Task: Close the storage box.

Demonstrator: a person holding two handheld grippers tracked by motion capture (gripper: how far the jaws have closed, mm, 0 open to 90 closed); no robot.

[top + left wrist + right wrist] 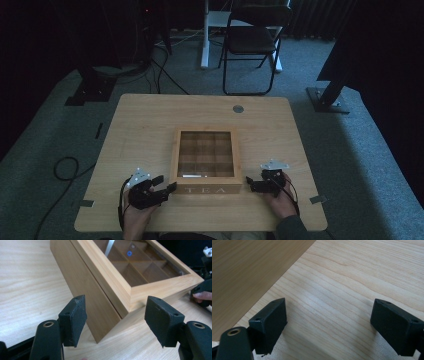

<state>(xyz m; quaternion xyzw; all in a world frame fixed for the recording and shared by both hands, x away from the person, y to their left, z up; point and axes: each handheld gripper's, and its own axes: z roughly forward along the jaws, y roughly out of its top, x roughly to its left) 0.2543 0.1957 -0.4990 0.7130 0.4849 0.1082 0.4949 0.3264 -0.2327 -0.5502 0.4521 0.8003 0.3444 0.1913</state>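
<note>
1. Tea box (206, 161) is sitting near the middle of the desk (140, 125), toward the person's edge, with its glass-paned lid closed and "TEA" lettered on the front wall.
2. Wooden walls are looking stiff and fairly heavy; the smooth finish is probably making them slippery, and the glass pane is the fragile part to be avoiding.
3. Left gripper (116, 320) is standing wide apart at the box's near left corner, with nothing pressed between its pads.
4. Right gripper (329, 327) is also gaping wide over bare desk beside the box's right wall, holding nothing.
5. Taking hold by the solid wooden lid frame at the front corners is looking safest, since the seam there is offering an edge.
</note>
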